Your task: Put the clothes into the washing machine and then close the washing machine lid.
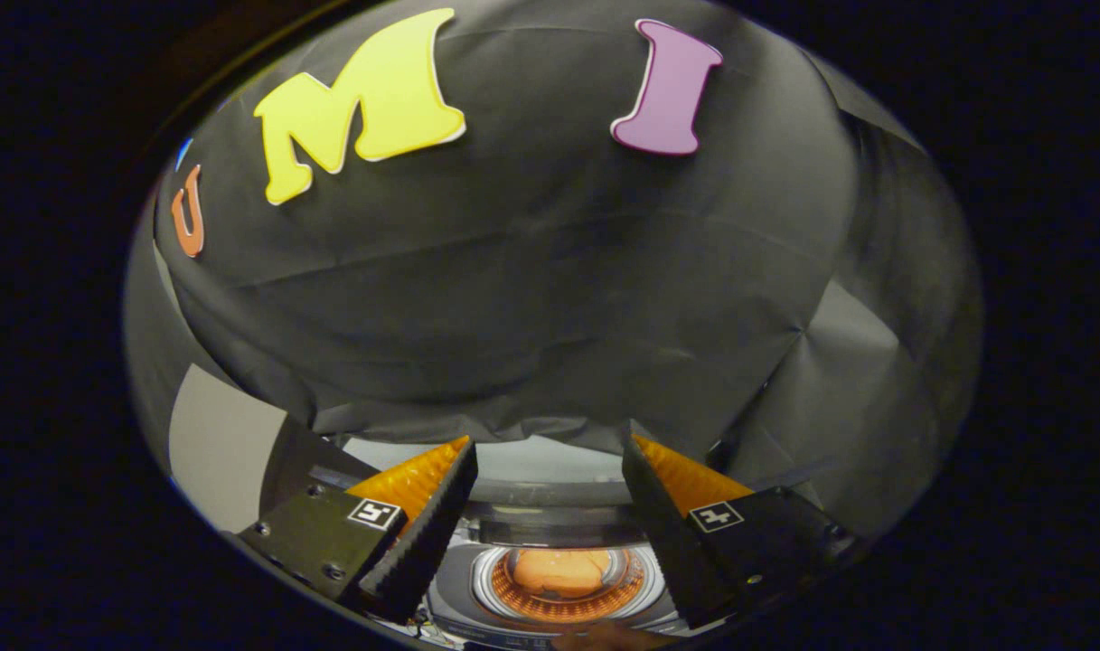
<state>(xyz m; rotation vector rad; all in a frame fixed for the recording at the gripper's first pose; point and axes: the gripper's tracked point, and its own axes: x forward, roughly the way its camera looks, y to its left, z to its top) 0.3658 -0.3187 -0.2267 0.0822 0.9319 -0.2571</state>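
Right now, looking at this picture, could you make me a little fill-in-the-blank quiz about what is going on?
1. The gripper has its two fingers spread ____, with nothing held between them.
2. Seen between the fingers is the round opening of the ____.
3. Inside that opening lies an ____ piece of clothing.
4. Beyond the fingers hangs a black ____ wall.

Missing words: apart; washing machine; orange; cloth

Dim booth, strong fisheye bending at edges; washing machine (563, 579) drum glows orange, sharpest, brightest spot.
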